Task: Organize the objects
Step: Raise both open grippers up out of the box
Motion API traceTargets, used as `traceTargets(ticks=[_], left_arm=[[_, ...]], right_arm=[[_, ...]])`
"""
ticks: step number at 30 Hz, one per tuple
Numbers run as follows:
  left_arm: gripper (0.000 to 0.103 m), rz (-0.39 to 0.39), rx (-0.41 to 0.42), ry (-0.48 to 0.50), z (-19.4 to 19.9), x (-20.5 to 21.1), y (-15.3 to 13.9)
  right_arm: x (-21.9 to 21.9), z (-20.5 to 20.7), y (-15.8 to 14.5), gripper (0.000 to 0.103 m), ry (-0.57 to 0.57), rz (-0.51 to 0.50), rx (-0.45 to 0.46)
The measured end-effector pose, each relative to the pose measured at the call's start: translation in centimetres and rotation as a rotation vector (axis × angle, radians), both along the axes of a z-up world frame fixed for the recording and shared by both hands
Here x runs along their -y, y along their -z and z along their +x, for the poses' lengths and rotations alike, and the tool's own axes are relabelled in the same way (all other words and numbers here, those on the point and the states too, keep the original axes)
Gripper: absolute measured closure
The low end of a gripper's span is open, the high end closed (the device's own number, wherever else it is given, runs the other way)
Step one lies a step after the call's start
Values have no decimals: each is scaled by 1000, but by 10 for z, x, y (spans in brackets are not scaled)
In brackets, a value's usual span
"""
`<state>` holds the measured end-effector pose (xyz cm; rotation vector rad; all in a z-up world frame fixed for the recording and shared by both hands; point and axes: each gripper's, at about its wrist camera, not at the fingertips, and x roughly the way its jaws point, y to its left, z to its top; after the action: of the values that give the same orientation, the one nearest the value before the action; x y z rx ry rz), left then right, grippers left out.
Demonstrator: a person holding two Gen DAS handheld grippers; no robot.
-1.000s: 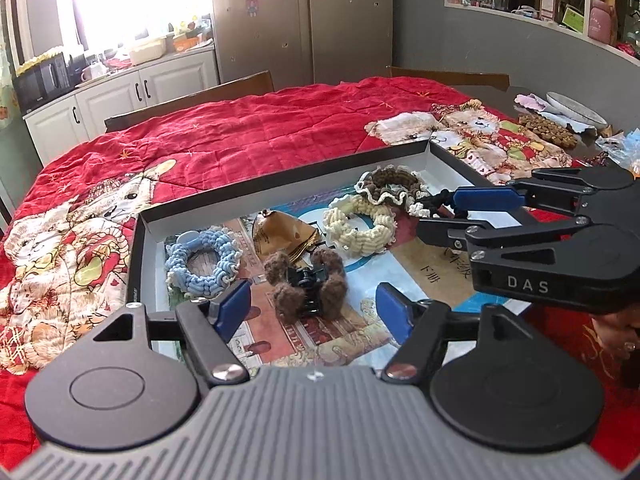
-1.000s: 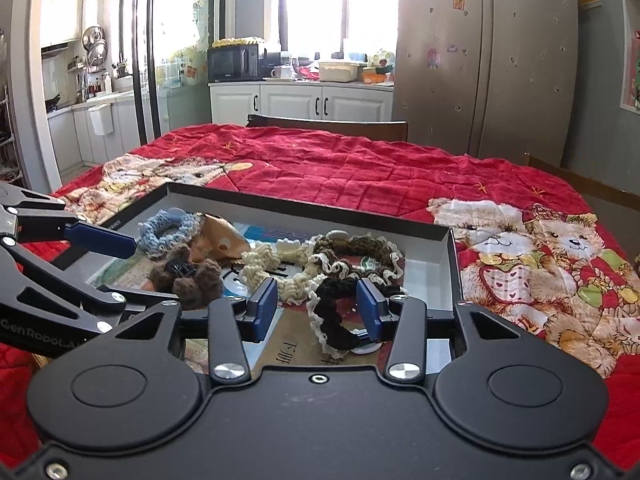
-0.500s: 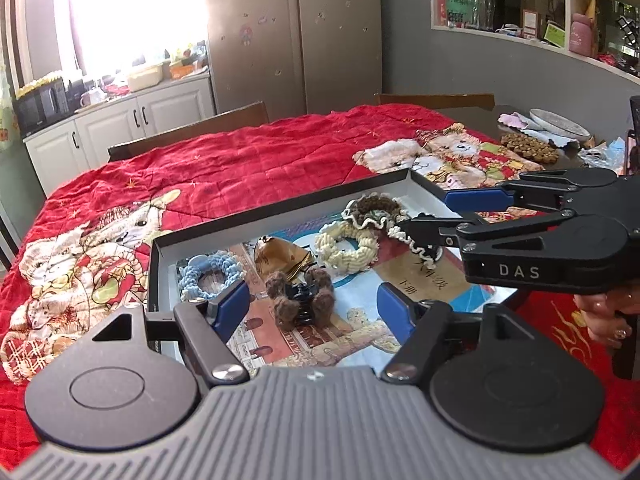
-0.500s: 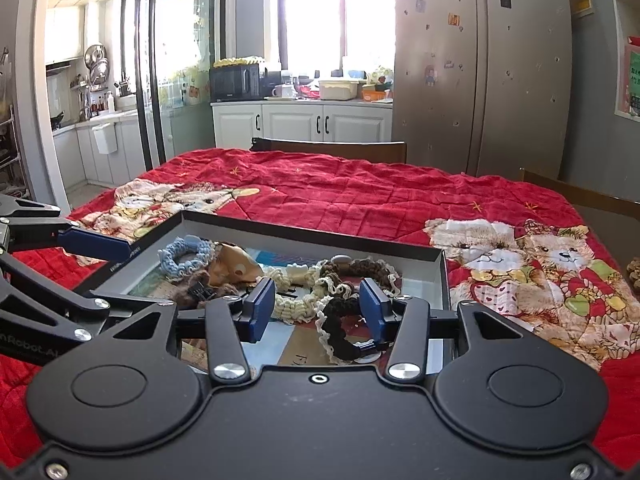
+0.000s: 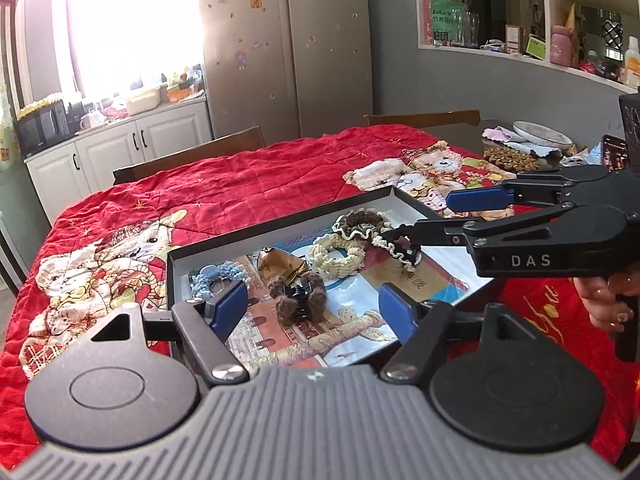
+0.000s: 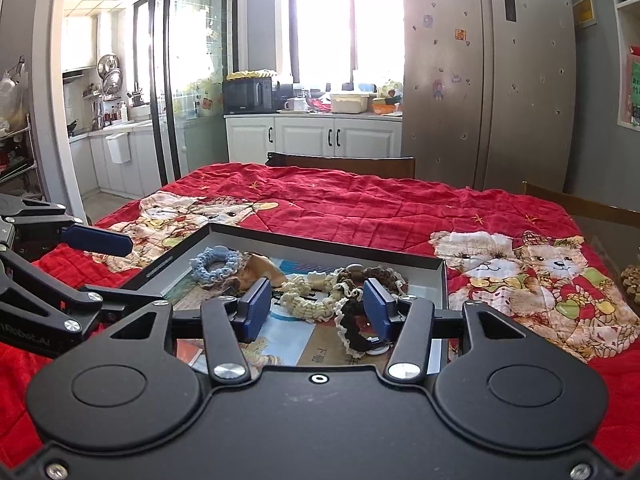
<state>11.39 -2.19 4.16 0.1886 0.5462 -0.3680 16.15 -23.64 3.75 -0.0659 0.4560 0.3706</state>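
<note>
Left gripper spread, empty, poised above the tray on the red-quilted tabletop, brown claw clip just ahead between its fingers. Right gripper opening, nothing pinched, black-and-white scrunchie below, close to its right finger. Counted left to right in the tray: one blue scrunchie, one tan pouch, one clip, one cream scrunchie, one brown scrunchie, one black-and-white. Only in left view: hand gripping the right handle.
</note>
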Motion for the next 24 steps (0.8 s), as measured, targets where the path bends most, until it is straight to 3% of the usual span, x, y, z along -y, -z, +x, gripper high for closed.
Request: traceTargets(ticks=[24], left_arm=[[19, -26, 35, 10, -48, -18, -7]], right_arm=[[0, -69, -16, 49, -60, -25, 32]])
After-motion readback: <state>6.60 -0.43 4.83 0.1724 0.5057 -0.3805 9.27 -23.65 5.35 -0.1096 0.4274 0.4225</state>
